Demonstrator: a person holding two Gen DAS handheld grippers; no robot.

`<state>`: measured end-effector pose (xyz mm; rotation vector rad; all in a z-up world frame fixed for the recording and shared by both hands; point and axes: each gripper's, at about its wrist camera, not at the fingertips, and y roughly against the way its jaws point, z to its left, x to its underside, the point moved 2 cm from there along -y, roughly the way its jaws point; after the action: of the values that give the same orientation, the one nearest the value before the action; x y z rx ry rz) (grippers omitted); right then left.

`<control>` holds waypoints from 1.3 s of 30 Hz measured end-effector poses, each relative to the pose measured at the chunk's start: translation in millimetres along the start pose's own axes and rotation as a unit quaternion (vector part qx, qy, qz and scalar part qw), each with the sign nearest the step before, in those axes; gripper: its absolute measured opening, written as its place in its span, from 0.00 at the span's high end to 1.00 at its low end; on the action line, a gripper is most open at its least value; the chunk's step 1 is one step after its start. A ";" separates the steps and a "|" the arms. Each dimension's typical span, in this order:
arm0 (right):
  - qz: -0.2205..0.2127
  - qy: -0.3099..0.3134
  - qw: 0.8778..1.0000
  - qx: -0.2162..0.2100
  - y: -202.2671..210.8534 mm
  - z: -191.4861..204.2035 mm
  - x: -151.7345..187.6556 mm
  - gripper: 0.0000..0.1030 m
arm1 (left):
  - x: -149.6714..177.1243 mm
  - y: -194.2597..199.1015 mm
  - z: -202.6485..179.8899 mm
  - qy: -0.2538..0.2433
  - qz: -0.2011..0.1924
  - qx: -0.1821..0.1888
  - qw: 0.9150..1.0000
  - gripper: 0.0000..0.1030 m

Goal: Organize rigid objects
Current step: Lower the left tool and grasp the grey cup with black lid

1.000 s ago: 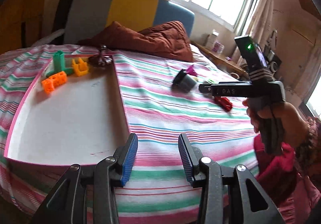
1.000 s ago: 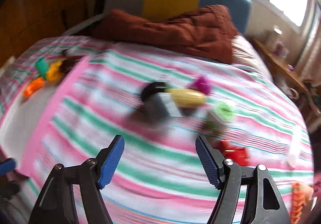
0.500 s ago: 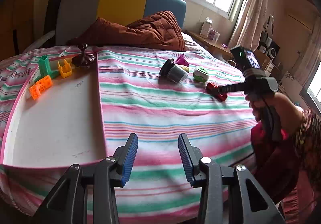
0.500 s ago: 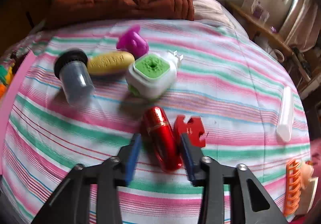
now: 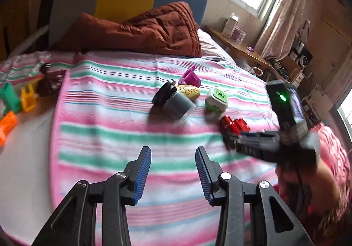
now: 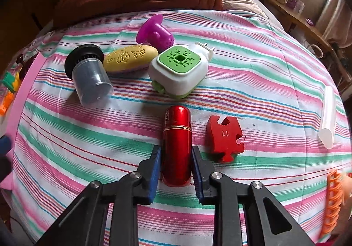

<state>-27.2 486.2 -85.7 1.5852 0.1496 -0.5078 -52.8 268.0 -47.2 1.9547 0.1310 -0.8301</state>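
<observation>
striped bedspread | glossy red capsule, gold band, lying flat | right gripper closing around it | left gripper apart, empty

The right claw is closing its jaws around the red lipstick tube lying on the striped bed, pads on both sides. Just right of the tube is a red puzzle piece marked 11; beyond it sits a green-topped plug-in.
</observation>
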 end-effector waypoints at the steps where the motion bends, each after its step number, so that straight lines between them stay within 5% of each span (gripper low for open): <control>1: 0.000 0.002 1.000 0.001 -0.6 2.2 0.3 0.74 | -7.1 -10.7 -2.1 0.008 0.013 -0.002 1.000 0.59; 10: 0.001 0.007 1.000 0.000 -2.5 4.2 -0.3 0.74 | -44.9 -64.8 -19.2 0.067 0.048 0.016 0.996 0.58; 17: 0.002 0.008 1.000 0.000 -3.8 4.5 -1.2 0.74 | -53.8 -89.2 -20.0 0.050 0.063 -0.033 0.996 0.51; 28: 0.002 0.009 1.000 0.002 -7.3 4.2 -3.0 0.74 | -36.0 -56.4 30.7 0.065 0.026 -0.065 0.995 0.51; 34: 0.003 0.008 1.000 0.001 -5.4 7.4 -1.9 0.74 | -49.1 -57.8 5.0 0.071 0.012 -0.020 0.997 0.50; 39: 0.002 0.006 1.000 -0.003 -5.8 7.6 -1.9 0.74 | -66.9 -83.6 -16.0 0.070 0.022 -0.046 0.996 0.50</control>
<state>-32.9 479.8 -90.3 1.5816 0.1562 -0.4940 -130.8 341.1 -64.4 1.9206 0.2050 -0.6461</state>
